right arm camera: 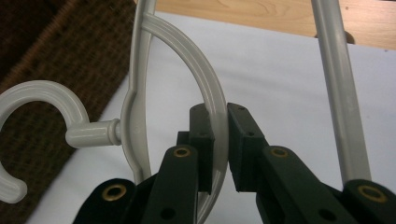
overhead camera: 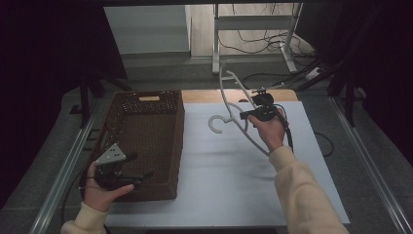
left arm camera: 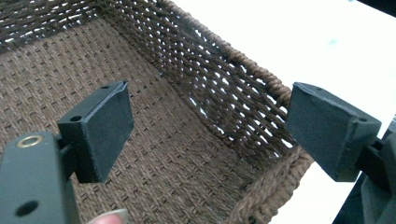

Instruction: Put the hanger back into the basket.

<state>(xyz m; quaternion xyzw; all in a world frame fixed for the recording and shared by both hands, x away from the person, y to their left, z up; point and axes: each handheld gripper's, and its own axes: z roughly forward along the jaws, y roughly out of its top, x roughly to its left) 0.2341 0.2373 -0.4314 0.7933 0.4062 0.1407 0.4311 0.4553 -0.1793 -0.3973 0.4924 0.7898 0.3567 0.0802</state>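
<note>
**White-covered table with wicker basket and lifted hanger**

A white sheet (overhead camera: 219,180) covers the wooden table (overhead camera: 214,95); cables (overhead camera: 253,41) lie on the far floor. The brown wicker basket (overhead camera: 146,146) at left holds nothing. The left gripper (overhead camera: 139,178), jaws apart, hovers at its near edge. The right gripper (overhead camera: 251,113) clamps a grey plastic hanger (overhead camera: 229,92), raised above the sheet.

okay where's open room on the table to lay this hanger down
Free: the white tabletop between the wicker basket and the right gripper holding the hanger. The basket's floor is bare too, though the left gripper hovers at its near corner.
</note>
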